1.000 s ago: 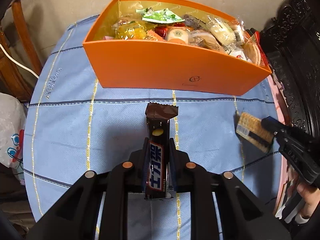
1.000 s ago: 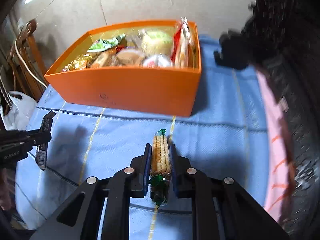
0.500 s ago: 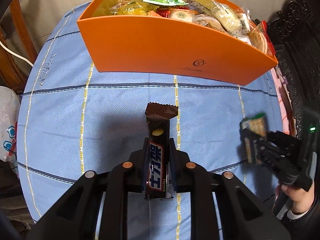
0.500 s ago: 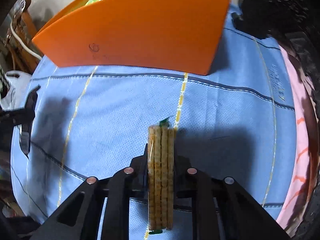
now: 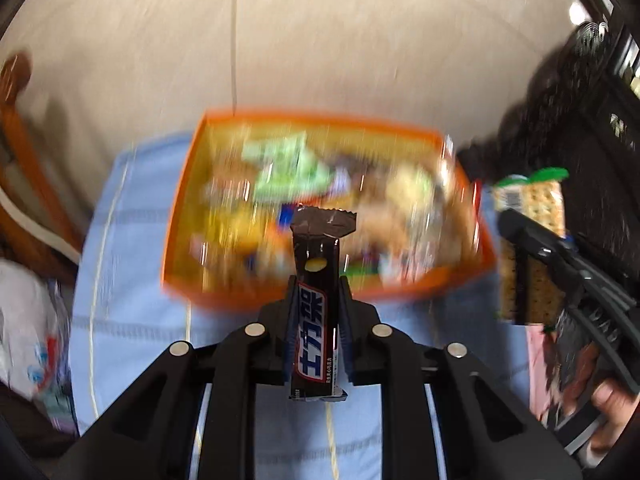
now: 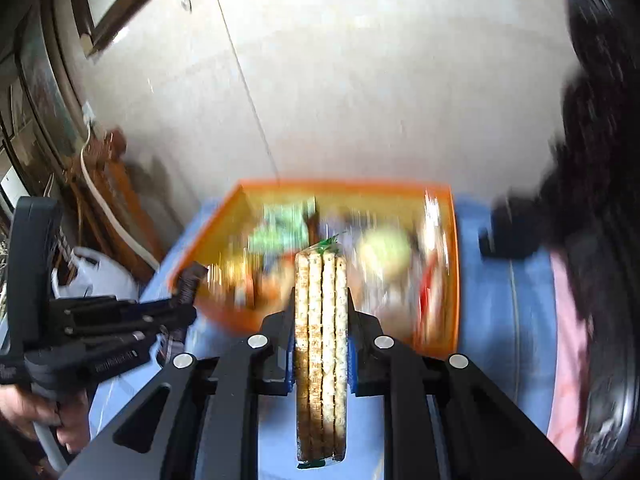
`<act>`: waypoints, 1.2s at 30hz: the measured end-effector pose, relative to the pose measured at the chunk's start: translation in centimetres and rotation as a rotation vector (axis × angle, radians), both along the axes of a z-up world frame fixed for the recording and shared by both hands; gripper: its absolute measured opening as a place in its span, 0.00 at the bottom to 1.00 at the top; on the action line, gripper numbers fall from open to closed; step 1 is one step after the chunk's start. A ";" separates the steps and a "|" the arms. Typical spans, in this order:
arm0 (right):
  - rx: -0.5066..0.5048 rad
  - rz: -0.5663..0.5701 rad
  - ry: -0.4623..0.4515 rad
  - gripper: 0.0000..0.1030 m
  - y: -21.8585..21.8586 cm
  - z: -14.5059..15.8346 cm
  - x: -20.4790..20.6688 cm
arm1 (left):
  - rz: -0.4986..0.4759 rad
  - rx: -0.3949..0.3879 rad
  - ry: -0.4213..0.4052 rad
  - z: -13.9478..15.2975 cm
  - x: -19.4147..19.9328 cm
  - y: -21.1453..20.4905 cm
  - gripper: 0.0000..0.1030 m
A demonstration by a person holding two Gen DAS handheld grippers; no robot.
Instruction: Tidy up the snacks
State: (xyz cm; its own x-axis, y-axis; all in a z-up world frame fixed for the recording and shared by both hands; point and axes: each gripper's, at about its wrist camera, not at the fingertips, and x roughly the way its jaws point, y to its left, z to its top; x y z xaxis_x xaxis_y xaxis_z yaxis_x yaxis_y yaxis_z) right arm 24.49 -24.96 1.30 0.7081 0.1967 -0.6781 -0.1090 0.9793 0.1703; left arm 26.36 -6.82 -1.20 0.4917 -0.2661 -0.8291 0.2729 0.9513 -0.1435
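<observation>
Both grippers hold a snack up in front of the orange box.

Seen from the left wrist, the left gripper (image 5: pixel 316 300) is clamped on a dark chocolate bar (image 5: pixel 316 300) that stands upright between its pads, its crimped top end overlapping the near wall of the orange box (image 5: pixel 180 216). The box sits on a blue cloth (image 5: pixel 132 320) and is full of wrapped snacks, too blurred to tell apart. At the right edge the right gripper (image 5: pixel 524 264) grips a pack of crackers (image 5: pixel 532 248), held beside the box's right end. Seen from the right wrist, the right gripper (image 6: pixel 320 320) pinches the pack of crackers (image 6: pixel 320 340) edge-on and upright, its green-tipped top over the box (image 6: pixel 452 280). On the left, the left gripper (image 6: pixel 176 308) holds the chocolate bar (image 6: pixel 188 284) by the box's left corner.
</observation>
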 end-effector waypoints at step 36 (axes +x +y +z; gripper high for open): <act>-0.068 -0.150 -0.015 0.92 0.5 0.1 -12.2 | 0.133 0.119 -0.057 2.5 -7.5 2.3 0.96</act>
State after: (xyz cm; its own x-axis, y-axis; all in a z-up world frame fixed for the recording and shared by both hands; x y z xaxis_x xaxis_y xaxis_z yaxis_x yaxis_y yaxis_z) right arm 12.34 -24.45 1.41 0.7365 0.0417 -0.6752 0.0377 0.9940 0.1024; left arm 18.90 -4.57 1.33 0.5629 -0.0978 -0.8207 0.1484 0.9888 -0.0160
